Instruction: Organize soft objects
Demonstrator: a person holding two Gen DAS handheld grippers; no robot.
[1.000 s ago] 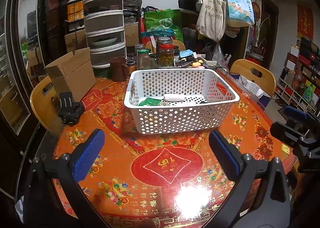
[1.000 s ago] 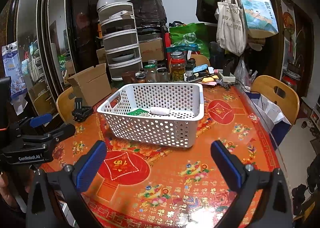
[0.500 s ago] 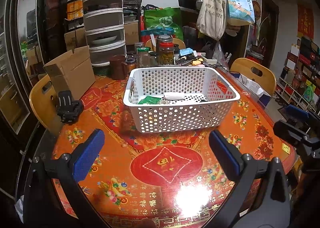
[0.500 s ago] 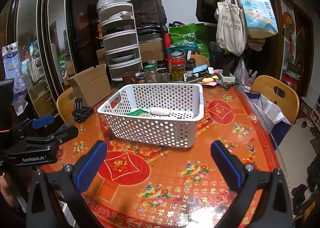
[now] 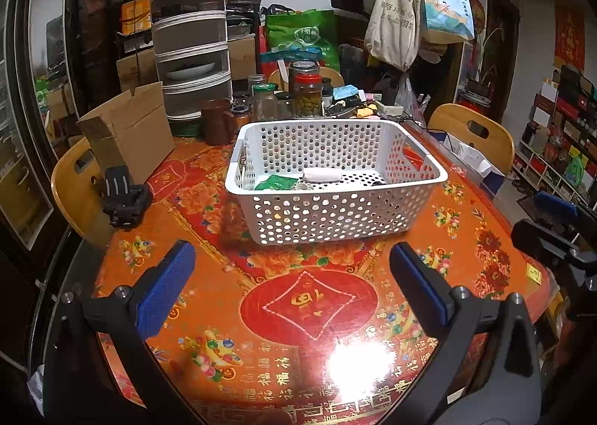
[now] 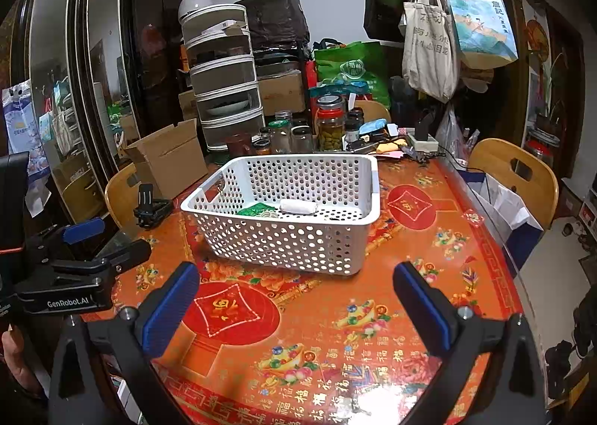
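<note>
A white perforated basket stands in the middle of the red-orange patterned table. Inside it lie a white roll, a green packet and some small items I cannot make out. My left gripper hovers open over the table's near side, well short of the basket, with nothing between its blue pads. My right gripper is open too, empty, to the right of the left one. Each gripper shows at the edge of the other's view.
A black clamp-like object lies left of the basket. A cardboard box, a brown mug, jars and a stacked food cover crowd the far side. Wooden chairs stand around the table.
Both grippers drifted slightly; the basket sits a touch lower in the left wrist view. Nothing was picked up or released.
</note>
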